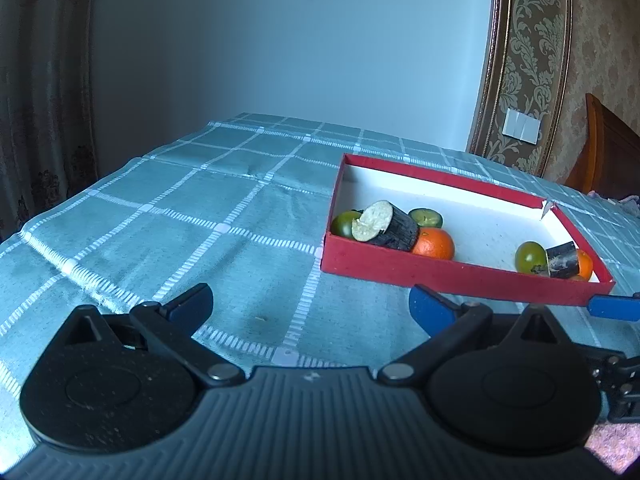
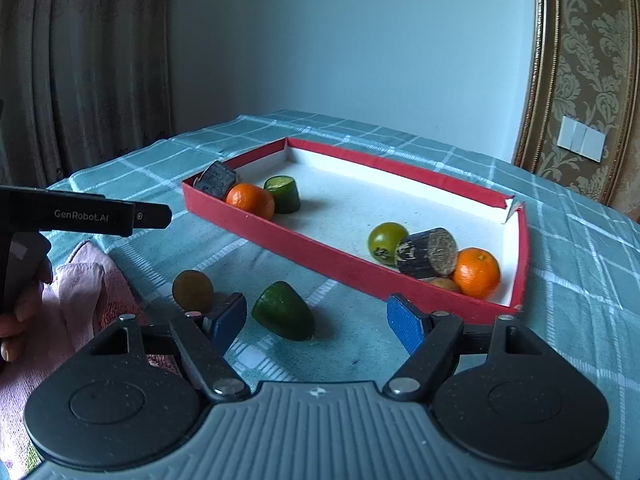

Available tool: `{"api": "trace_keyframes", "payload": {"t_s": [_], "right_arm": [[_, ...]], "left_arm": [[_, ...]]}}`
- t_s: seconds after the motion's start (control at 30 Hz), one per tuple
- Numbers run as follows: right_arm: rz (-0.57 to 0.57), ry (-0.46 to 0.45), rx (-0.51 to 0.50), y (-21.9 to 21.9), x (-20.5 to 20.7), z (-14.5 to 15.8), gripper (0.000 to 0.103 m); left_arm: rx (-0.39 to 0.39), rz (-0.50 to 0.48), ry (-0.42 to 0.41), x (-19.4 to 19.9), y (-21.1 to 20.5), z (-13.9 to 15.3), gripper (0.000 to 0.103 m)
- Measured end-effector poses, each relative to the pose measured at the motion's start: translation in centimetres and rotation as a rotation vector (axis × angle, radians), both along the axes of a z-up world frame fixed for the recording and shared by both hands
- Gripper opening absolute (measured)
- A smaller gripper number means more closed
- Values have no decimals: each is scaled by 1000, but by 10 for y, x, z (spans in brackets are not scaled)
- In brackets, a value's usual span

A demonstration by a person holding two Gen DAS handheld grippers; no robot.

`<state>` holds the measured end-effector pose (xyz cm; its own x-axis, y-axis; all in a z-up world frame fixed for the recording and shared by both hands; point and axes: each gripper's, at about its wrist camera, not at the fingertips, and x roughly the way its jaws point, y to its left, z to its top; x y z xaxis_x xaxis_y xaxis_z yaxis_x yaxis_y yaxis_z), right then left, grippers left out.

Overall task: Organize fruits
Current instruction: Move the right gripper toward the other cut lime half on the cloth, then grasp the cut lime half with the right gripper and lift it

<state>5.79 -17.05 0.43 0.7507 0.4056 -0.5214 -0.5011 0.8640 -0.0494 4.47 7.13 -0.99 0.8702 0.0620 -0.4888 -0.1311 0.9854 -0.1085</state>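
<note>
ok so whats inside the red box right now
In the red box: at one end a dark chunk, an orange and a green piece; at the other a green round fruit, a dark chunk and an orange. A brownish item beneath them is mostly hidden.

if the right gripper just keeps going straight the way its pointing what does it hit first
Most likely the green cucumber piece lying on the tablecloth, just ahead of the open right gripper and a little toward its left finger. Past that comes the red tray's near wall. Depth is hard to judge through the fisheye.
</note>
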Motion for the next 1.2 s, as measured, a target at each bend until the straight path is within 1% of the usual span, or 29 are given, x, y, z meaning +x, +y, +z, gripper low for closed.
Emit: {"api": "trace_keyframes", "payload": {"t_s": [0.13,0.2,0.27,0.3,0.37,0.43,0.57,0.67,0.83,0.9,1.0,1.1,1.2], "right_arm": [[40,9,-30,10,2,-3,71],[53,18,-45,14,5,-5,65],[60,33,-61,18,9,-8,54],[64,41,-63,19,11,-8,52],[69,51,-57,20,13,-9,42],[74,53,-52,20,13,-9,37],[54,48,-54,23,11,-9,36],[36,40,-28,19,8,-6,36],[6,-10,31,3,-4,11,36],[-25,-34,55,-7,-3,22,36],[-123,-52,105,-29,11,38,36],[-216,-23,159,-52,35,47,36],[-279,16,185,-71,63,51,36]], "left_arm": [[0,-3,5,1,0,-1,103],[0,-4,7,2,0,-1,103],[0,-3,7,2,0,-1,103],[0,-3,8,2,0,-1,103],[-1,-3,8,2,0,-1,103],[-1,-3,10,3,0,-2,103],[-2,-1,11,3,0,-2,103],[-3,1,11,3,0,-3,103],[-4,1,10,3,0,-3,103],[-4,2,10,2,0,-3,103],[-6,6,9,2,1,-3,103],[-5,5,10,2,1,-3,103],[-4,3,15,2,1,-3,103]]}}
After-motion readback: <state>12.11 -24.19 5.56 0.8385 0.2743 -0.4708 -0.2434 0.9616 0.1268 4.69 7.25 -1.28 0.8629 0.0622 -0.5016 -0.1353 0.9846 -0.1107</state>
